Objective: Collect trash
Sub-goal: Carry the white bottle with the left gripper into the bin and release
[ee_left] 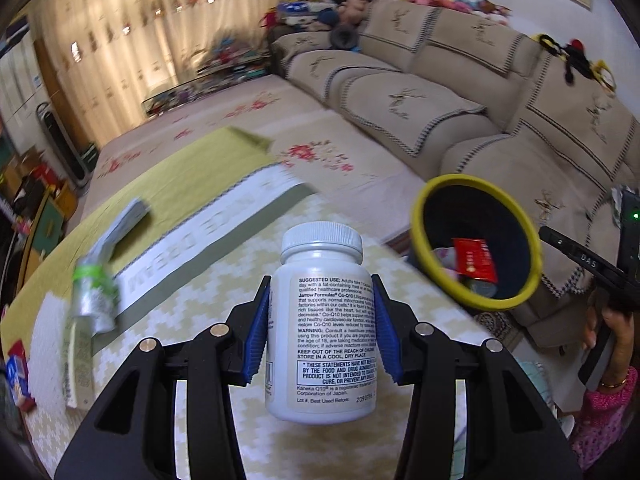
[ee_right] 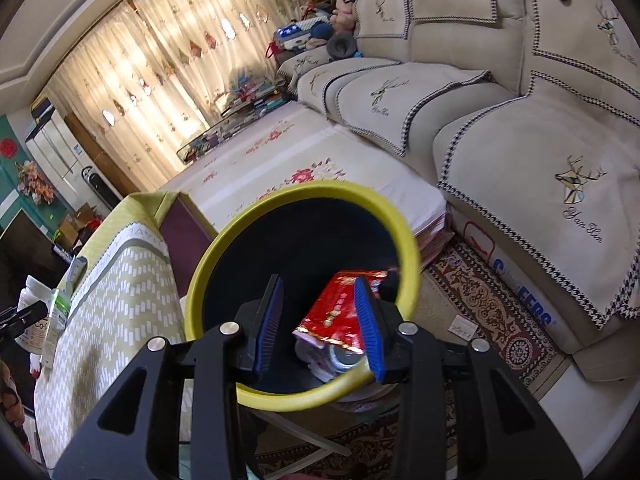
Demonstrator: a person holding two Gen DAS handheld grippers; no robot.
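My left gripper point(ee_left: 320, 312) clamps the white pill bottle point(ee_left: 320, 320); my right gripper point(ee_right: 320, 328) pinches the yellow-rimmed bin point(ee_right: 408, 240) wall.

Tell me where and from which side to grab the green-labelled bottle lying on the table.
Grip the green-labelled bottle across the middle of its body, coming down from above. It lies on its side on the table, so the round sides face up and give the pads two opposite faces. Set the fingers crosswise to its long axis. The left gripper is shut on the white pill bottle, so drop that first.
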